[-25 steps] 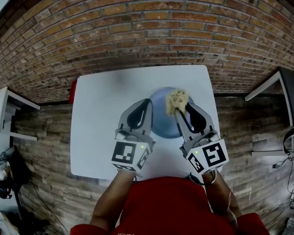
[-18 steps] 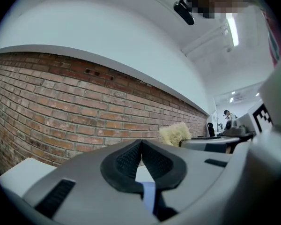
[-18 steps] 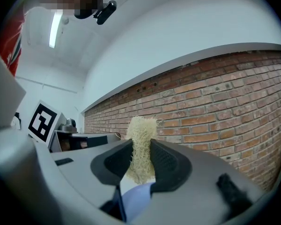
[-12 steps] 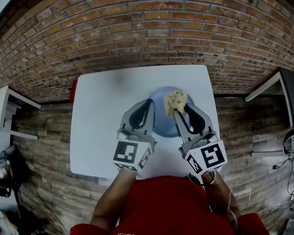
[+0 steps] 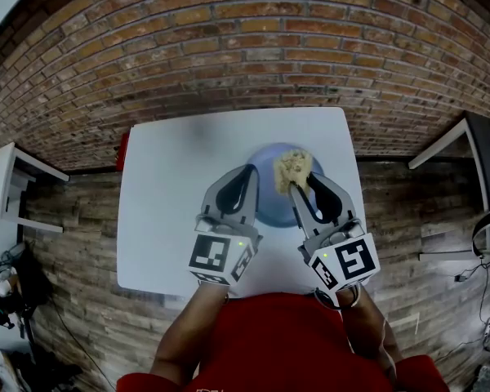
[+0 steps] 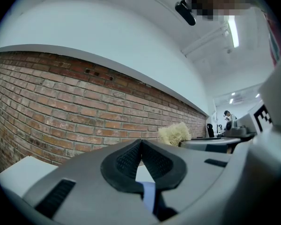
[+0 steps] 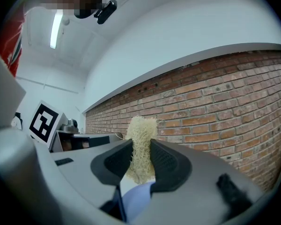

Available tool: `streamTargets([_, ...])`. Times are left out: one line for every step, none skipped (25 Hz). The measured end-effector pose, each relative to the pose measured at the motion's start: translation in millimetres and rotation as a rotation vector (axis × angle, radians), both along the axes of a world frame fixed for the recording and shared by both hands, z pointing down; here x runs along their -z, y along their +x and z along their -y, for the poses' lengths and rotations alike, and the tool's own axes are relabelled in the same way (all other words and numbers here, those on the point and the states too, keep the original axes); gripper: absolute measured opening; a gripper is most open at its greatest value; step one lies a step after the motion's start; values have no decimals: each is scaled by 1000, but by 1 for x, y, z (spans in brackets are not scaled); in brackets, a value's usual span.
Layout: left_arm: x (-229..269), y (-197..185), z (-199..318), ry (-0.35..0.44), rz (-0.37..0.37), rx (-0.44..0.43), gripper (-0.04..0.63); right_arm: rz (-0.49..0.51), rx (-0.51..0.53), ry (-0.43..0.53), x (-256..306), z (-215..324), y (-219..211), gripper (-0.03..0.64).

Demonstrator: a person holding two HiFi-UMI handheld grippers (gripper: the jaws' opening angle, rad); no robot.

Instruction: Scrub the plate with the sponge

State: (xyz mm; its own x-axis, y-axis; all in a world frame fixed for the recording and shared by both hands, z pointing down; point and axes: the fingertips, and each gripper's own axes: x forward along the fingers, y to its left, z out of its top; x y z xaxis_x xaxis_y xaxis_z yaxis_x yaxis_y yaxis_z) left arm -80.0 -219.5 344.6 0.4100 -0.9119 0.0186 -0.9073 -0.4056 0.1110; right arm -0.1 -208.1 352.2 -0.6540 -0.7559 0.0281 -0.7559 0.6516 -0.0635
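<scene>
On the white table [image 5: 171,211] lies a blue plate [image 5: 271,207], also visible low in the right gripper view [image 7: 138,196]. My right gripper [image 5: 294,183] [image 7: 141,150] is shut on a pale, fibrous sponge [image 5: 293,167] [image 7: 141,131], which it holds over the plate's far right part. My left gripper [image 5: 247,171] [image 6: 140,145] hovers at the plate's left rim with its pads pressed together and nothing between them. The left gripper view shows the sponge [image 6: 174,134] off to its right. The grippers hide much of the plate.
A brick wall [image 5: 245,47] rises behind the table. A small red object [image 5: 121,152] sits at the table's left edge. A white side table [image 5: 0,188] stands to the left and a dark desk [image 5: 483,141] to the right, on a wood floor.
The right gripper with the sponge has drifted slightly left over the plate. The left gripper has barely moved.
</scene>
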Motion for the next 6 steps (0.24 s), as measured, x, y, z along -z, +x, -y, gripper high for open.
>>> streamTargets([0, 1, 0, 0, -1, -1, 15, -1, 0, 0, 0, 0, 0, 118])
streamTargets([0, 1, 0, 0, -1, -2, 15, -2, 1, 0, 0, 0, 1, 118])
streamTargets([0, 2, 0, 0, -1, -3, 15, -2, 1, 0, 0, 0, 1, 119])
streamTargets([-1, 3, 0, 1, 1, -4, 15, -3, 2, 0, 0, 0, 2, 118])
streamTargets([-1, 4, 0, 2, 3, -6, 14, -4, 2, 0, 0, 1, 2, 119])
streamTargets([-1, 5, 1, 2, 5, -7, 15, -5, 2, -1, -1, 1, 3, 118])
